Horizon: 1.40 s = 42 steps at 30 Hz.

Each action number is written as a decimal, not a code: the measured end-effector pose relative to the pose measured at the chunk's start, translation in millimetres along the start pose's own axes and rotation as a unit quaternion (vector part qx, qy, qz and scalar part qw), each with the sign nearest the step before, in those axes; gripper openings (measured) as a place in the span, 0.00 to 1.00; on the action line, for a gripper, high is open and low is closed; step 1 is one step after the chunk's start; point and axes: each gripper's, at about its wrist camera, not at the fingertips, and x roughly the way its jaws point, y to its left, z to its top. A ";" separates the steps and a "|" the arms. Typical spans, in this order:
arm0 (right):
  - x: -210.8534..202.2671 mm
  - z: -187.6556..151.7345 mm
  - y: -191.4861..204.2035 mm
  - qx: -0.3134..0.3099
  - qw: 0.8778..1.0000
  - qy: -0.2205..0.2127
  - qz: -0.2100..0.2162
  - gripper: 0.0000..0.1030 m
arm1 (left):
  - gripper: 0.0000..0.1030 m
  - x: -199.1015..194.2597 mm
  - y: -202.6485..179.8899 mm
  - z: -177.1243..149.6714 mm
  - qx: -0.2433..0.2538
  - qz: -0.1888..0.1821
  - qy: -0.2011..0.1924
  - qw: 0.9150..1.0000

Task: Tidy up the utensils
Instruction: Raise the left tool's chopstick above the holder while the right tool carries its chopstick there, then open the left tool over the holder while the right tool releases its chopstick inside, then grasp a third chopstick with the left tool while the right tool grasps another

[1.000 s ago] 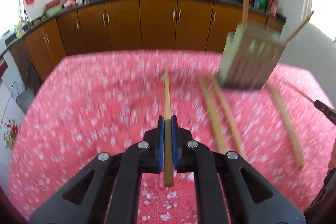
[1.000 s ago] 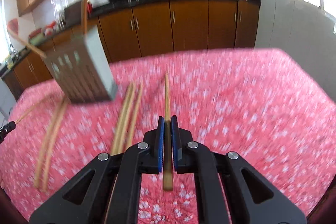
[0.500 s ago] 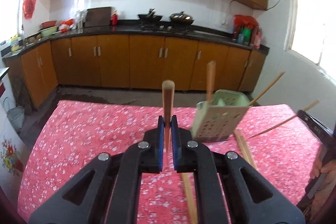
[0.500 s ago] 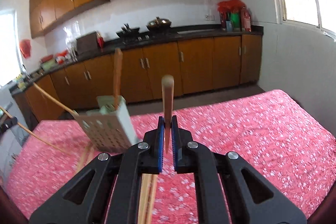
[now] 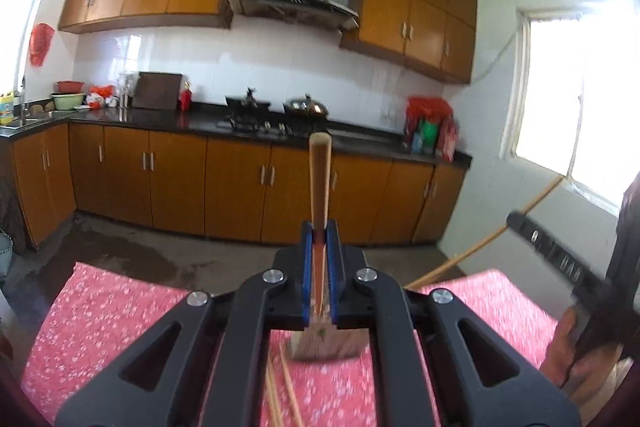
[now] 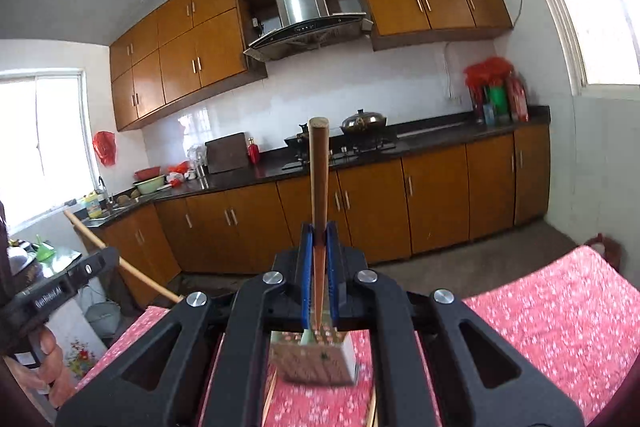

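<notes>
My left gripper (image 5: 319,239) is shut on a wooden chopstick (image 5: 319,183) that points upward. My right gripper (image 6: 319,239) is shut on another wooden chopstick (image 6: 319,179), also upright. The perforated utensil holder (image 5: 326,343) stands on the red floral tablecloth (image 5: 100,311) right below the left gripper's jaws; in the right wrist view the holder (image 6: 316,359) sits below the right gripper's jaws. Loose chopsticks (image 5: 280,391) lie on the cloth in front of the holder. The right gripper's chopstick (image 5: 492,233) crosses the left wrist view at the right; the left gripper's chopstick (image 6: 120,263) crosses the right wrist view.
Beyond the table stand brown kitchen cabinets (image 5: 240,187), a dark counter with a stove and wok (image 5: 304,107), and a range hood (image 6: 308,11). Windows are at both sides. A hand (image 5: 568,347) holds the right gripper body.
Both grippers have tilted up and risen, each carrying its chopstick from flat near the cloth to upright. The holder has passed from ahead to right under the jaws.
</notes>
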 end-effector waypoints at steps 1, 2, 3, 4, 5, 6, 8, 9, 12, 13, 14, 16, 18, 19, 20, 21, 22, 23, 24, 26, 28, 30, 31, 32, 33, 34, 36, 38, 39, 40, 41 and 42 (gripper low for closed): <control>9.9 -2.1 3.7 -0.002 1.000 0.001 -0.002 0.07 | 0.08 6.3 -1.4 2.5 -0.009 0.003 -0.008 1.000; 17.0 -4.4 5.5 -0.005 1.000 0.004 -0.005 0.07 | 0.08 10.0 -2.8 3.7 -0.012 0.005 -0.011 1.000; 25.9 -8.7 7.7 -0.010 1.000 0.011 -0.010 0.07 | 0.08 16.1 -4.2 4.0 -0.012 0.010 -0.014 1.000; 34.4 -14.2 9.5 -0.012 1.000 0.020 -0.012 0.07 | 0.08 22.0 -6.4 3.1 -0.008 0.013 -0.015 1.000; 39.8 -18.0 10.1 -0.014 0.999 0.028 -0.013 0.07 | 0.08 32.7 -10.7 -1.2 0.003 0.017 -0.009 1.000; 48.5 -24.5 10.8 -0.017 0.999 0.040 -0.018 0.07 | 0.08 39.5 -10.8 -4.5 0.008 0.020 -0.003 1.000; 60.5 -35.7 10.6 -0.020 0.998 0.059 -0.025 0.07 | 0.08 59.0 -12.9 -16.9 0.013 0.022 0.018 1.000; 66.8 -40.6 9.5 -0.019 0.997 0.069 -0.027 0.07 | 0.08 65.9 -12.6 -22.2 0.011 0.022 0.027 0.999; 76.9 -49.3 5.3 -0.010 0.996 0.086 -0.029 0.07 | 0.08 82.5 -6.0 -34.8 -0.003 0.016 0.049 0.999; 78.0 -51.1 4.6 -0.008 0.996 0.088 -0.031 0.07 | 0.08 87.8 -5.8 -38.2 -0.007 0.012 0.055 0.998; 79.0 -50.9 2.7 -0.007 0.995 0.089 -0.032 0.08 | 0.08 90.8 -2.8 -41.1 -0.009 0.012 0.059 0.998; 79.2 -51.1 0.4 -0.007 0.995 0.091 -0.034 0.08 | 0.08 94.1 -1.0 -44.1 -0.010 0.014 0.062 0.998; 79.8 -49.2 1.0 -0.008 0.995 0.090 -0.036 0.10 | 0.11 94.2 3.2 -45.9 -0.011 0.015 0.063 0.998; 78.6 -48.6 0.7 -0.008 0.995 0.089 -0.037 0.15 | 0.12 93.9 4.0 -45.5 -0.013 0.015 0.062 0.998; 76.4 -46.5 1.3 -0.008 0.996 0.086 -0.037 0.19 | 0.15 92.2 5.0 -45.6 -0.015 0.015 0.061 0.998; 73.3 -43.8 2.0 -0.008 0.996 0.081 -0.037 0.25 | 0.16 91.3 6.8 -44.9 -0.016 0.016 0.059 0.998; 69.2 -40.8 2.2 -0.010 0.997 0.073 -0.038 0.27 | 0.19 89.1 7.8 -43.3 -0.018 0.017 0.056 0.998; 66.9 -38.1 2.8 -0.011 0.997 0.068 -0.037 0.27 | 0.20 88.0 9.3 -40.8 -0.019 0.018 0.053 0.998; 61.4 -34.5 3.6 -0.013 0.997 0.061 -0.036 0.27 | 0.21 84.3 10.4 -38.7 -0.021 0.019 0.048 0.998; 50.1 -27.0 2.8 -0.016 0.998 0.044 -0.038 0.27 | 0.24 73.5 13.8 -34.6 -0.025 0.019 0.037 0.999; 32.3 -21.1 -4.0 -0.011 0.998 0.027 -0.047 0.27 | 0.28 59.6 19.0 -30.0 -0.029 0.022 0.025 0.999; 20.8 -20.5 -14.9 0.001 0.998 0.024 -0.055 0.27 | 0.30 40.3 30.0 -28.8 -0.033 0.032 0.014 0.999; 15.4 -22.4 -23.4 0.008 0.998 0.025 -0.061 0.27 | 0.30 31.6 36.6 -31.1 -0.033 0.039 0.013 0.999; 11.0 -27.4 -35.5 0.016 0.996 0.034 -0.075 0.27 | 0.31 25.3 41.2 -34.8 -0.032 0.046 0.016 0.998; 10.5 -35.5 -48.3 0.023 0.994 0.052 -0.090 0.27 | 0.31 20.9 47.2 -39.4 -0.030 0.054 0.020 0.998; 13.2 -47.4 -61.7 0.031 0.991 0.077 -0.104 0.27 | 0.32 17.8 54.2 -45.6 -0.028 0.063 0.028 0.997; 25.3 -75.9 -84.5 0.043 0.983 0.135 -0.118 0.27 | 0.32 18.0 71.6 -68.5 -0.020 0.088 0.059 0.994; 39.6 -110.0 -100.8 0.057 0.971 0.201 -0.120 0.22 | 0.32 26.8 89.3 -96.7 -0.018 0.108 0.104 0.989; 46.3 -131.9 -106.9 0.069 0.963 0.237 -0.109 0.18 | 0.32 32.5 95.5 -110.3 -0.021 0.110 0.129 0.985; 50.0 -145.9 -108.7 0.075 0.957 0.260 -0.100 0.16 | 0.32 37.4 100.9 -124.0 -0.025 0.110 0.152 0.982; 53.8 -166.0 -108.8 0.080 0.951 0.287 -0.088 0.14 | 0.31 41.5 104.7 -136.2 -0.029 0.109 0.171 0.979; 55.9 -181.2 -106.7 0.080 0.946 0.305 -0.081 0.14 | 0.31 45.4 106.9 -148.2 -0.030 0.108 0.188 0.976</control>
